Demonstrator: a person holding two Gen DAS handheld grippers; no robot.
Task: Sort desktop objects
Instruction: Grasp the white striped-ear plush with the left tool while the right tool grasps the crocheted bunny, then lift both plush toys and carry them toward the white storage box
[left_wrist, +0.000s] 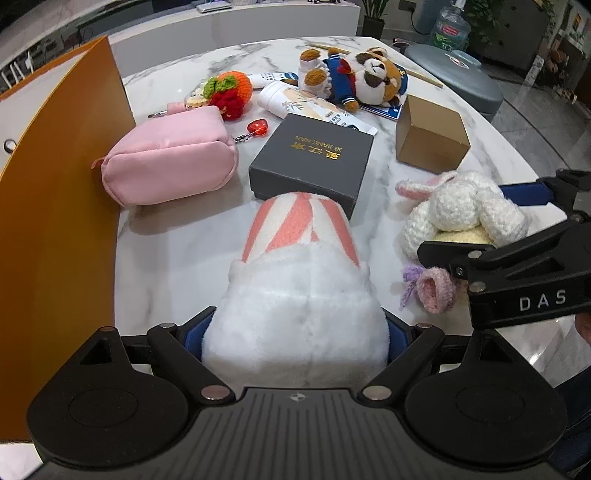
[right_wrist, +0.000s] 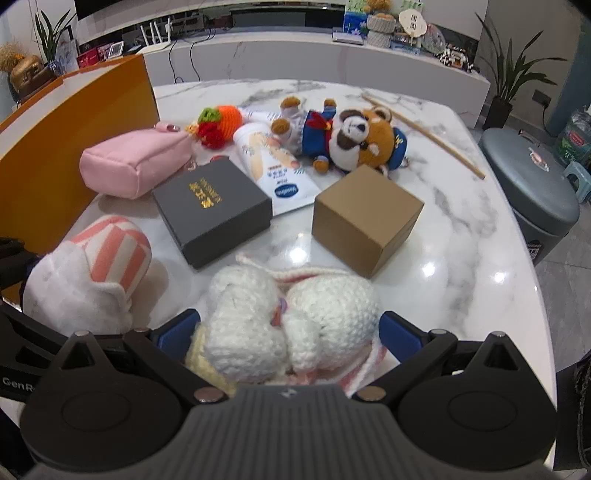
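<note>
left claw (left_wrist: 295, 332) fingertips hidden by plush toy (left_wrist: 295, 295)

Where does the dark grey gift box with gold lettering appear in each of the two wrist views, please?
Left wrist view: the dark grey gift box sits at centre, just beyond the pink-striped plush held in the left gripper.
Right wrist view: the box lies left of centre, beyond the white crochet rabbit.
Shared landmark: the brown cardboard box stands to its right in both views.
</note>
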